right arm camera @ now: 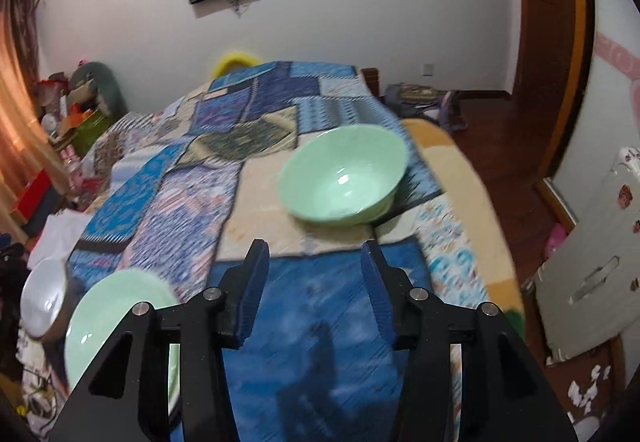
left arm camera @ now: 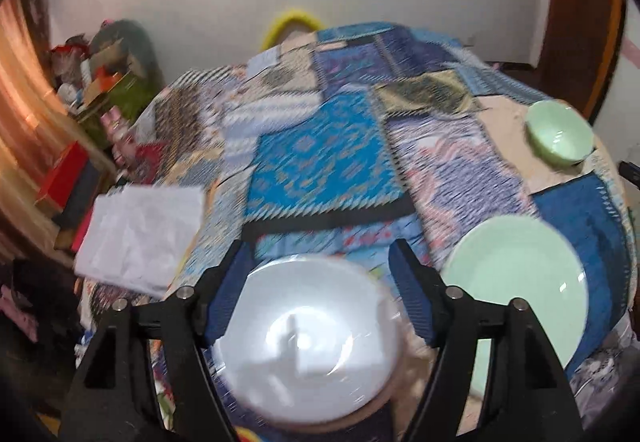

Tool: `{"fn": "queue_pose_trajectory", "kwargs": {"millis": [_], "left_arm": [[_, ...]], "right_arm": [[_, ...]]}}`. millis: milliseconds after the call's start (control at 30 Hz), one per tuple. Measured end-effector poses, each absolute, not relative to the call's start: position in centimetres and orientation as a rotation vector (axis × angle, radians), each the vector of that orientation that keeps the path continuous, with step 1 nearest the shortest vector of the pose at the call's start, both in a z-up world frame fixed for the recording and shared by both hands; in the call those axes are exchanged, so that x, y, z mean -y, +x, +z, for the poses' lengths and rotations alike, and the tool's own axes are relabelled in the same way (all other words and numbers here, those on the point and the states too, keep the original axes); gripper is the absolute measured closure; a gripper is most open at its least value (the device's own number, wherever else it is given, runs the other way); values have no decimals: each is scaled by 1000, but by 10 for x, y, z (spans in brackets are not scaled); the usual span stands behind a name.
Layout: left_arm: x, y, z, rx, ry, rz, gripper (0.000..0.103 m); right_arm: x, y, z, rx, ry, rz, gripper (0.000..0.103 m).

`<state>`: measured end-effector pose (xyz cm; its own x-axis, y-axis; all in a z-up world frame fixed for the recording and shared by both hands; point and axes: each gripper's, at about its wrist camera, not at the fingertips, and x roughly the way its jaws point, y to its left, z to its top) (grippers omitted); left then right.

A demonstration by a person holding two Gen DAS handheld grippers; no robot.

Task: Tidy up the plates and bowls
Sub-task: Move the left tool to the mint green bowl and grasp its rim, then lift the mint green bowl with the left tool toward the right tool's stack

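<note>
Left gripper (left arm camera: 320, 270) spread wide around the glossy white round bowl (left arm camera: 306, 338) on the patchwork bed quilt (left arm camera: 320, 162), not yet pinching: best closed on the rim, lifted level. Right gripper (right arm camera: 314, 262) parted, empty, short of the pale green bowl (right arm camera: 344, 176); pale green plate (left arm camera: 520, 282) just beside. No readable writing.

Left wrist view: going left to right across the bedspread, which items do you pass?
Folded white cloth → white bowl, between the open left gripper fingers → green plate → small green bowl, farther back.
</note>
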<state>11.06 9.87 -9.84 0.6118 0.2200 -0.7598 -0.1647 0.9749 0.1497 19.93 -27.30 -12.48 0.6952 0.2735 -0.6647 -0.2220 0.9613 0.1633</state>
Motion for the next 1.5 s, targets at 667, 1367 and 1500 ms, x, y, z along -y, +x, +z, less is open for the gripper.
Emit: {"fn": "queue_pose_trajectory", "kwargs": {"millis": [667,1367,1500], "left_arm": [[44,258,-124,-883,59,-115,23],[108,302,-184,-1094,164,-252,39],[108,304,-196,-1144,175,-249,48]], "right_arm": [[300,329,-174,-896,79,191,75],[257,286,-188,-938,-3,459,88],[250,279,-191,-950,6,487,88]]}}
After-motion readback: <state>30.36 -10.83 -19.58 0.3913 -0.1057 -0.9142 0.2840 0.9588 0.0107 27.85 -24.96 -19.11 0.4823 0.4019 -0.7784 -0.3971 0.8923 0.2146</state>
